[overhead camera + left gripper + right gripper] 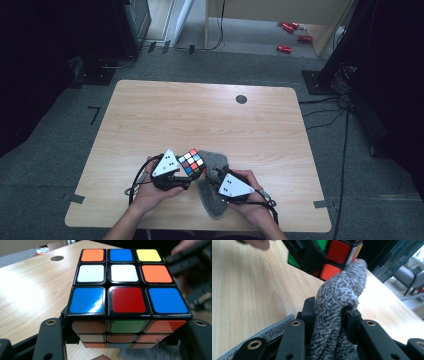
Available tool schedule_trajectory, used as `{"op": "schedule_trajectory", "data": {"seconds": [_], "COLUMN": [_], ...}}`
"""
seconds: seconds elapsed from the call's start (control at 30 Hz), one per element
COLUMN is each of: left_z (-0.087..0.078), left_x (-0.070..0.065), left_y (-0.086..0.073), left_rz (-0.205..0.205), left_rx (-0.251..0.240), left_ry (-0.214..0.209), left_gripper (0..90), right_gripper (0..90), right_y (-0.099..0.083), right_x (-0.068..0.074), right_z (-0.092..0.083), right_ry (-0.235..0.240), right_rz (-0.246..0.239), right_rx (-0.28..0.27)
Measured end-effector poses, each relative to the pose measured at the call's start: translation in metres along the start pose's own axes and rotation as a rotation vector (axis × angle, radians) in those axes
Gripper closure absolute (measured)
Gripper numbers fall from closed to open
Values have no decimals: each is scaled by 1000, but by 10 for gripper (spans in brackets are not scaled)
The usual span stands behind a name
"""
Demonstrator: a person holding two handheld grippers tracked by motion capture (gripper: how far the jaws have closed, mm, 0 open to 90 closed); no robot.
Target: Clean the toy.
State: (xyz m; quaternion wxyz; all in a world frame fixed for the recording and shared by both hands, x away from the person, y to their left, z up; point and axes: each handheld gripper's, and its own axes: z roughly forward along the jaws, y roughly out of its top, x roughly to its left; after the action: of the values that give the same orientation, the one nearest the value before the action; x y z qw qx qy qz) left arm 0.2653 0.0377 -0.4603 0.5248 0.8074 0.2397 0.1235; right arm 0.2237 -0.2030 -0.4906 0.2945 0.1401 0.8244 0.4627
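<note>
Left tongs (pixel 125 340) gripping cube (pixel 125 285), right tongs (pixel 329 315) pinching cloth (pixel 337 305)

Most of the counter (pixel 165 115) lies bare: the whole far half and both sides are open to a hand, apart from a small dark round spot (pixel 241 99) near the far edge. The crowding is all at the near edge, where the cube (pixel 192 162) and the grey cloth (pixel 216 172) touch and sit between the two grippers.
</note>
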Motion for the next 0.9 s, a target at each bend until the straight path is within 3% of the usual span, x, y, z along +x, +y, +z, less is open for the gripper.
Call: {"op": "schedule_trajectory", "data": {"seconds": [0.07,0.13,0.23,0.33,0.43,0.47,0.53,0.7,0.8,0.9], "left_z": [2,2,4,6,5,5,7,8,6,7], "left_x": [1,1,-3,-5,-4,-5,-6,-5,-3,-4], "left_y": [-1,-1,0,-1,0,0,0,-1,-1,-1], "left_rz": [-51,-88,-94,-79,-92,-92,-88,-85,-95,-96], "left_rx": [-34,-71,-83,-70,-80,-82,-78,-67,-76,-77], "left_ry": [-1,-14,-30,-21,-28,-30,-30,-27,-24,-30], "left_gripper": [348,348,348,348,348,348,348,348,348,348], "right_gripper": [679,687,686,687,695,696,696,689,689,691], "right_y": [0,1,8,12,6,5,6,15,13,7], "right_x": [3,9,22,20,4,0,2,24,16,3], "right_z": [4,9,16,16,7,4,4,16,12,4], "right_ry": [5,51,100,55,-20,-39,-23,64,41,-35], "right_rz": [97,200,184,239,398,428,434,374,394,447], "right_rx": [3,-12,-13,2,-7,-13,-14,1,-11,-23]}}
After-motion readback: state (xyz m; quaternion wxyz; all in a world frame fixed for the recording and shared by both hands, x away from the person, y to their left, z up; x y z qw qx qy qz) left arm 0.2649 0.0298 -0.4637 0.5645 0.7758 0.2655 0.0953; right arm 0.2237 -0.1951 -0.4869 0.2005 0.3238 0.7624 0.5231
